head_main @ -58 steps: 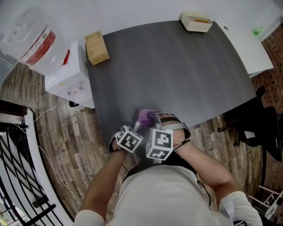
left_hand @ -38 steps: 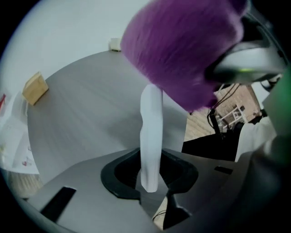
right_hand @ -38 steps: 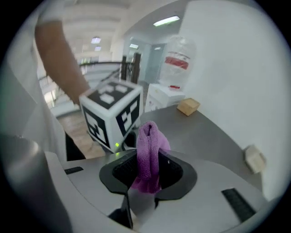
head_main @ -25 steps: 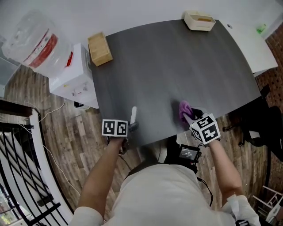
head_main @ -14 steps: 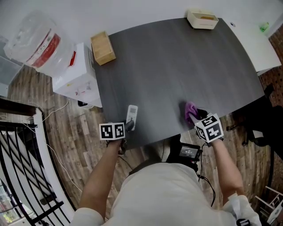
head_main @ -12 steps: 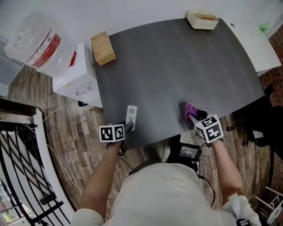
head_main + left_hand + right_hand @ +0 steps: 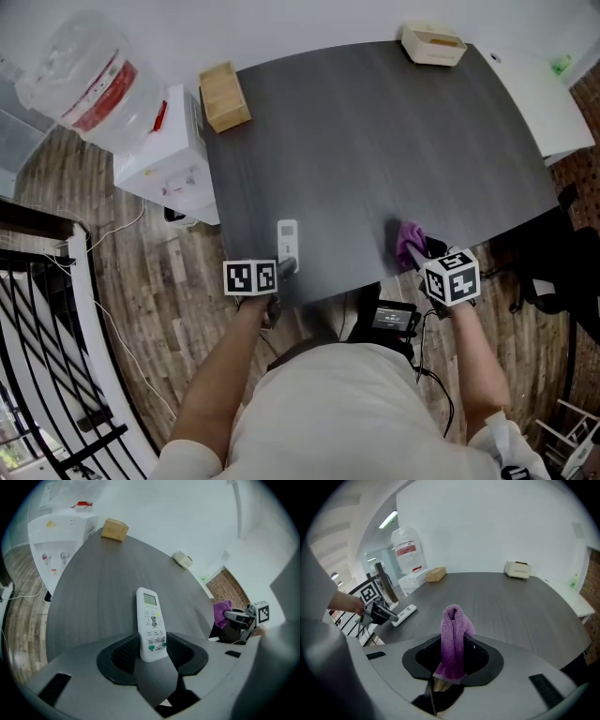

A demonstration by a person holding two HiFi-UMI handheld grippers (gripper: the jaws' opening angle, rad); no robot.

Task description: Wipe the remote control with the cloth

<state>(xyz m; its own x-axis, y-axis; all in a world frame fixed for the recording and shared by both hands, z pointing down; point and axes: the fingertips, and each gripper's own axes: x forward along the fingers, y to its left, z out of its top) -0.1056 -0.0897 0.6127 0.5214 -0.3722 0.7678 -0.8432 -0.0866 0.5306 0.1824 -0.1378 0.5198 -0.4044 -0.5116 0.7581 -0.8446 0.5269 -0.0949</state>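
The white remote control (image 7: 287,239) lies flat on the dark table (image 7: 375,141) near its front edge, buttons up. My left gripper (image 7: 289,266) is open at the remote's near end. In the left gripper view that end of the remote control (image 7: 151,623) sits between the jaws with a gap on each side. My right gripper (image 7: 419,253) is shut on a bunched purple cloth (image 7: 408,241), held over the table's front edge well to the right of the remote. The cloth (image 7: 453,637) stands up out of the jaws in the right gripper view.
A wooden box (image 7: 224,97) sits at the table's back left corner and a cream tray (image 7: 433,43) at the back right. A water dispenser (image 7: 159,155) with its bottle (image 7: 80,80) stands left of the table. A white table (image 7: 539,103) adjoins on the right.
The two grippers have parted from in front of me. The remote now lies on the table with the left jaws loosened around it. The right gripper has carried the cloth to the right.
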